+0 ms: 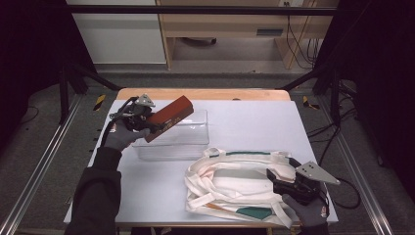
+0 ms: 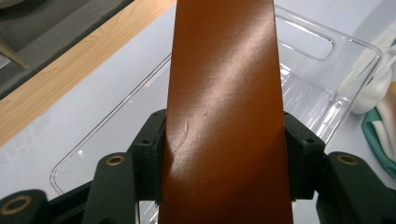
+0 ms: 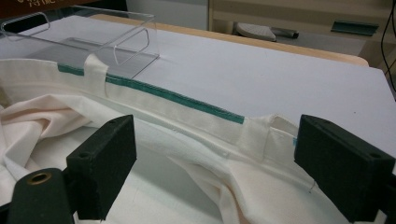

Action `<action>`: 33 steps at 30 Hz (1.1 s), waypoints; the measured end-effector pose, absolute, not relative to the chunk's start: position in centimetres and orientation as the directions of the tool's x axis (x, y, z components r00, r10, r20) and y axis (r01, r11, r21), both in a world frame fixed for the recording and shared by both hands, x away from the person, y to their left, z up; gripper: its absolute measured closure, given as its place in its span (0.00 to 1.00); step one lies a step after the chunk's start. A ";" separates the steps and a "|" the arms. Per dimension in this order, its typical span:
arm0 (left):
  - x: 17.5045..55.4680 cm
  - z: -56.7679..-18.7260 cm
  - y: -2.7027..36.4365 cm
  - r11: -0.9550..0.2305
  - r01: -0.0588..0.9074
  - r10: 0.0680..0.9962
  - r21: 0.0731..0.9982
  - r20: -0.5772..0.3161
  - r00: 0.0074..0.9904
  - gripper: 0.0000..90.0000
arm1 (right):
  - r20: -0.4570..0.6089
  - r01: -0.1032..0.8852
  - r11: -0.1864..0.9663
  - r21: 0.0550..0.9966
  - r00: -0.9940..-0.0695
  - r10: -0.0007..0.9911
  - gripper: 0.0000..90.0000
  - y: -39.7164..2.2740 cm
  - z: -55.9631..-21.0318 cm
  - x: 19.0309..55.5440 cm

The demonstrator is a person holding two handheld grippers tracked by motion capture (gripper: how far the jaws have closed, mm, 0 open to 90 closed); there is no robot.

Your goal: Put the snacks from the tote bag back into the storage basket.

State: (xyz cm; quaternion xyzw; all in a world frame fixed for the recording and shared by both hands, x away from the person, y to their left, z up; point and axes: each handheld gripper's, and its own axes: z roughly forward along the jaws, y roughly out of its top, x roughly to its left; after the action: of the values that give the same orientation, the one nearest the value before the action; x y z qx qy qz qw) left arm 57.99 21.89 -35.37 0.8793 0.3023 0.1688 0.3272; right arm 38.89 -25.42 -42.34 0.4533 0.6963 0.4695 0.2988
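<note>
Brown box (image 1: 170,117) clamped by raised left gripper (image 1: 147,120) over clear bin (image 1: 195,139); right gripper (image 3: 215,163) fingers spread above tote bag (image 1: 235,183).

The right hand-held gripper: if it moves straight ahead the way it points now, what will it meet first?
Probably the cream cloth bag. The right hand-held gripper is open just above it, and the bag's green-trimmed edge with a strap loop lies between the jaws. The clear plastic bin is farther off to one side.

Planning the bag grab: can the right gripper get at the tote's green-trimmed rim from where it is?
Probably yes. The right gripper is open, over the cream tote bag, and the green-trimmed rim lies just ahead of its jaws with nothing between. The left gripper is off by the clear bin, shut on the brown box.
</note>
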 end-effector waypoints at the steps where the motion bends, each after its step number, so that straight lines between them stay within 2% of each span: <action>1: 58.0 -35.4 21.9 -0.601 0.422 0.644 0.678 0.099 0.758 0.48 | 0.008 0.350 0.150 0.925 -0.411 0.912 0.15 -25.4 -42.3 38.9; 33: 58.5 -37.7 21.9 -0.615 0.454 0.647 0.644 0.084 0.758 0.48 | 0.008 0.350 0.151 0.925 -0.413 0.911 0.15 -25.4 -42.4 38.9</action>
State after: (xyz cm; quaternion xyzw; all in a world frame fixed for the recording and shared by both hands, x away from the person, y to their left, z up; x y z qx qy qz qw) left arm 58.48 21.87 -37.65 0.8851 0.3110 0.1560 0.3090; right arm 38.91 -25.42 -42.38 0.4520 0.6972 0.4695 0.2986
